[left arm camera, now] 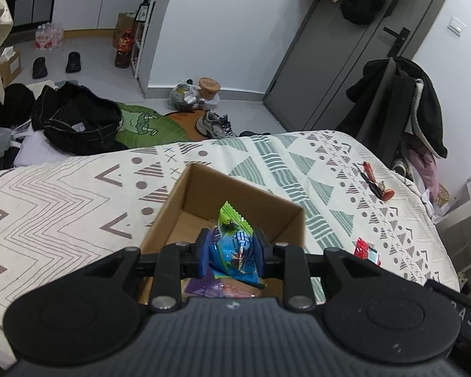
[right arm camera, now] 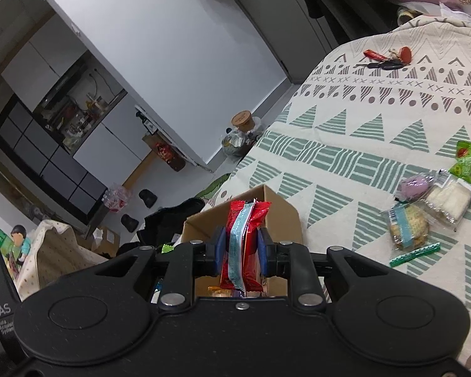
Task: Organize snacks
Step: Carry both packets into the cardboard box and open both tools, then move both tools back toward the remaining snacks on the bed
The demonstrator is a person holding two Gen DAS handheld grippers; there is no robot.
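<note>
Blue-green plastic snack bag (left arm camera: 234,248) gripped by left tool (left arm camera: 232,248), held over open brown cardboard box (left arm camera: 201,188) on bed. Red snack packet (right arm camera: 246,248) gripped by right tool (right arm camera: 242,249), above box. Few packets seen inside box. Loose wrapped snacks (right arm camera: 430,207) left on patterned bedspread (right arm camera: 361,132), far right.

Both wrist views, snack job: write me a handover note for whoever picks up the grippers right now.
Left gripper: shut on a blue-green snack packet, held over the open cardboard box.
Right gripper: shut on a red snack packet, also over the box.
Done: some packets already lie in the box.
Left: release both packets into the box, then collect the loose snacks on the bedspread: green packet, purple one, white one, cookie pack, green stick, plus a small red packet. The keys are not snacks.
</note>
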